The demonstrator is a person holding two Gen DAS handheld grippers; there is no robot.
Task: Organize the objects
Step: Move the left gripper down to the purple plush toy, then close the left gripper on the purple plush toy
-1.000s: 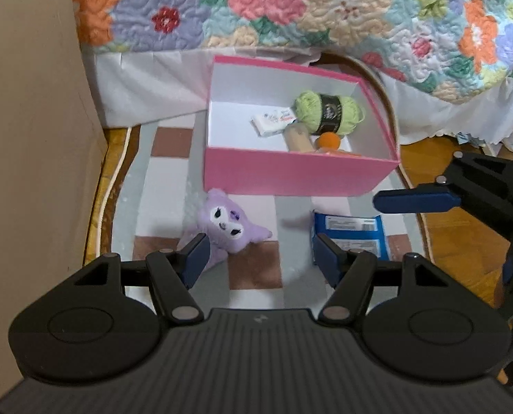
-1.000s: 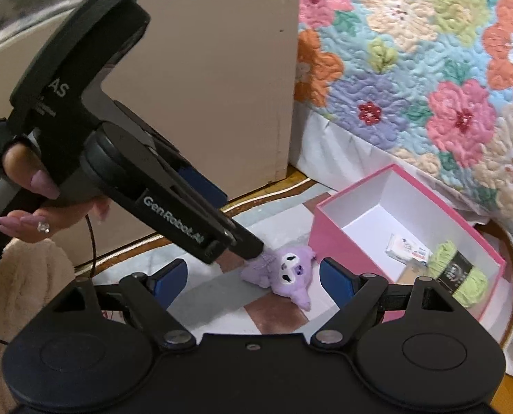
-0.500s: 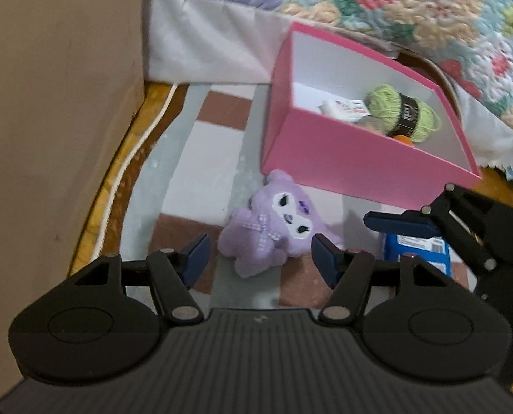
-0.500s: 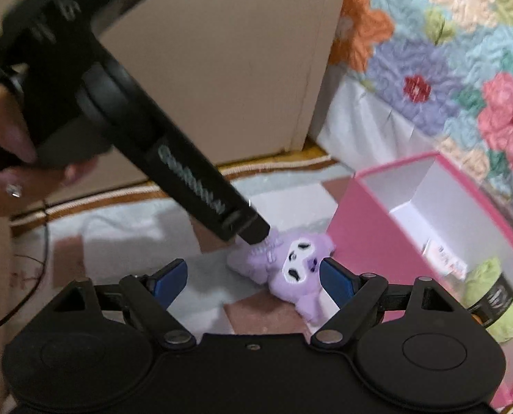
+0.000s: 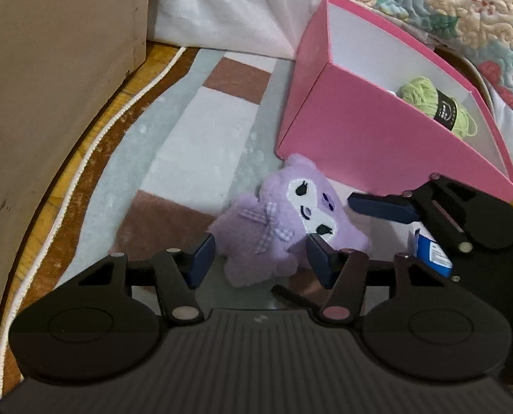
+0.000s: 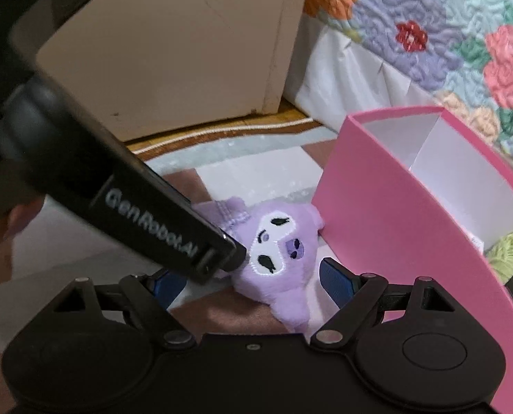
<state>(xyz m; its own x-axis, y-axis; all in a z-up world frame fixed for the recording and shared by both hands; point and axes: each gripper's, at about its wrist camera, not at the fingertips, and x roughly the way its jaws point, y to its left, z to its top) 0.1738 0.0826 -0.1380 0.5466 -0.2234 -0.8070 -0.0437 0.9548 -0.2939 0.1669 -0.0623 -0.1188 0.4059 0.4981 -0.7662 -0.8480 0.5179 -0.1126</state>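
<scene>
A purple plush toy (image 5: 284,220) lies on the checked rug in front of the pink box (image 5: 377,138). My left gripper (image 5: 261,258) is open, low over the rug, with the plush's body between its blue pads. My right gripper (image 6: 253,283) is open too, with the plush's head (image 6: 280,241) between its fingers. In the right wrist view the left gripper's black body (image 6: 146,214) crosses the view and touches the plush. Green yarn (image 5: 439,107) lies in the box.
A blue packet (image 5: 429,252) lies on the rug at right, partly under the right gripper. A beige cabinet (image 5: 49,86) stands at left. The floral quilt and white bed skirt (image 5: 239,10) hang behind the box.
Both grippers have dropped and closed in on the plush toy. It now sits between both sets of open fingers. The box looks larger and nearer.
</scene>
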